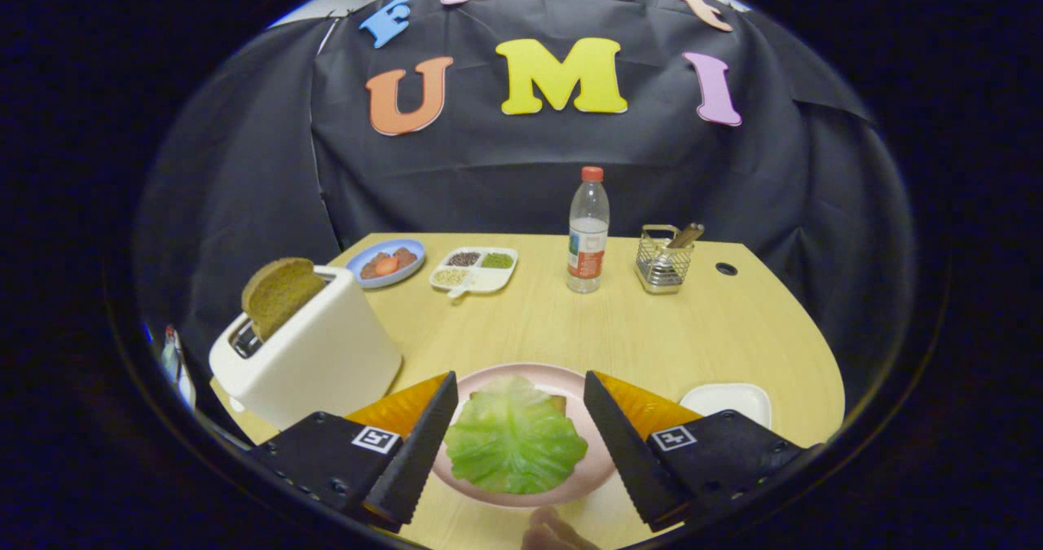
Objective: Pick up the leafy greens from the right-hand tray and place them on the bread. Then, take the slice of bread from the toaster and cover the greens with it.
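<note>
A green lettuce leaf (513,440) lies on a slice of bread, whose brown edge (559,403) peeks out behind it, on a pink plate (521,376). My gripper (517,452) is open, its black fingers (424,444) standing on either side of the leaf without touching it. To the left stands a white toaster (314,354) with a brown bread slice (279,291) sticking up out of its slot. A small white tray (728,398) sits to the right of the plate, beyond the right finger.
At the table's far side are a blue plate with food (385,261), a white divided dish (475,269), a water bottle (587,232) and a wire basket (664,258). A fingertip (550,530) shows near the front edge.
</note>
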The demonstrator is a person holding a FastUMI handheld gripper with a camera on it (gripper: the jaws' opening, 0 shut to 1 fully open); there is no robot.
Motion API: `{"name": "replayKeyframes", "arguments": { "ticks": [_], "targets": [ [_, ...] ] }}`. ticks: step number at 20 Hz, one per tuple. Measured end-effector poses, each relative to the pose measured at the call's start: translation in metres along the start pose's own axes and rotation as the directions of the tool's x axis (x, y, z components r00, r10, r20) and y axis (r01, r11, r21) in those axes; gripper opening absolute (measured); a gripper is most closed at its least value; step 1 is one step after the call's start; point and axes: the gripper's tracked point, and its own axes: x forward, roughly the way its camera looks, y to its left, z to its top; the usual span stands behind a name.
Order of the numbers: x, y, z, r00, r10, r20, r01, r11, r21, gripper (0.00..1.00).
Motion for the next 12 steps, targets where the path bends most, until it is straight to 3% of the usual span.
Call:
{"name": "replayKeyframes", "arguments": {
  "ticks": [7, 12],
  "targets": [
    [-0.05, 0.044, 0.053, 0.996, 0.019, 0.087, -0.016, 0.999, -0.038, 0.96],
    [-0.062, 0.091, 0.064, 0.995, 0.047, 0.083, -0.045, 0.999, -0.029, 0.96]
  ]
}}
